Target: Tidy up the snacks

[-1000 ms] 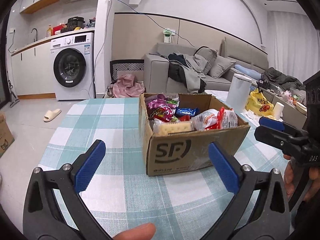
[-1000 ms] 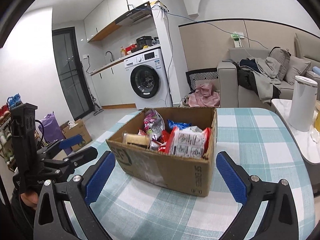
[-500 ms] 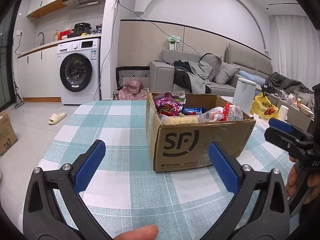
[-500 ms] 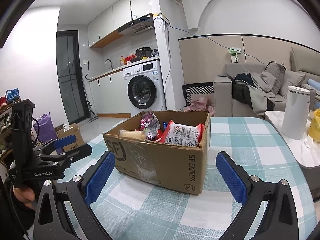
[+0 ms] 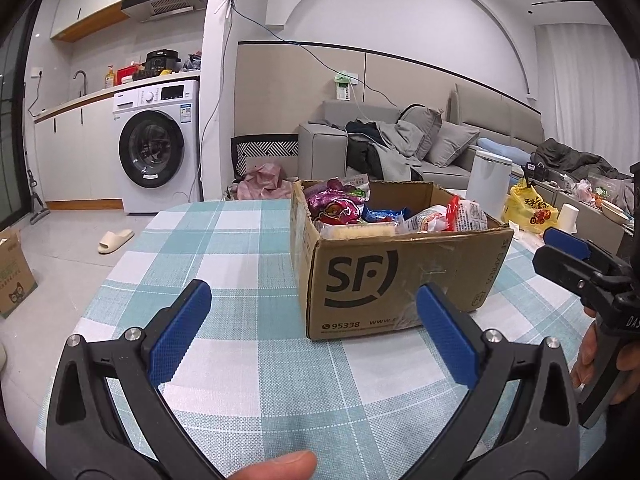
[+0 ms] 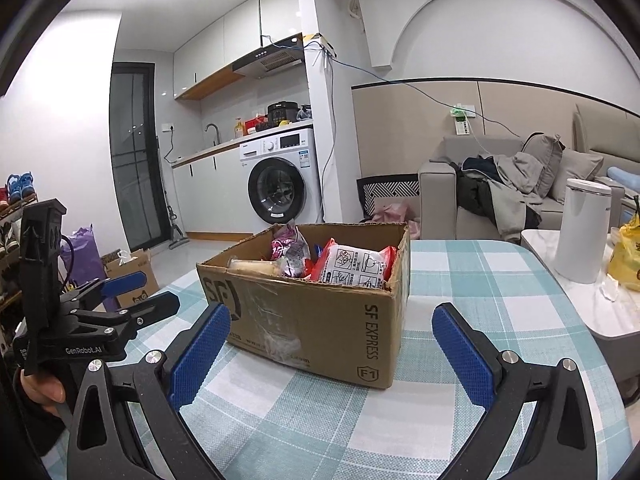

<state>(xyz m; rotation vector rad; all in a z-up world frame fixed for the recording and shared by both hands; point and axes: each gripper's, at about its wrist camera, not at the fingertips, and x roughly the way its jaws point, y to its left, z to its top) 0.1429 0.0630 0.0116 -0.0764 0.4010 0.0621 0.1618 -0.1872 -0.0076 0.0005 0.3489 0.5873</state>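
Box point(image 5: 396, 276) ahead of open left hand-held gripper point(image 5: 316, 332)

The near wall of the cardboard box point(image 5: 400, 276) conceals the lower part of every snack packet point(image 5: 440, 216) inside; only tops show, and their print is too small to read. At six o'clock in the left wrist view, a fingertip point(image 5: 276, 466) is cut off by the frame edge. At three o'clock, the right gripper point(image 5: 568, 252) is partly cropped, its jaw gap indeterminable there. The box's web address is masked by the left gripper's pad point(image 5: 448, 336).
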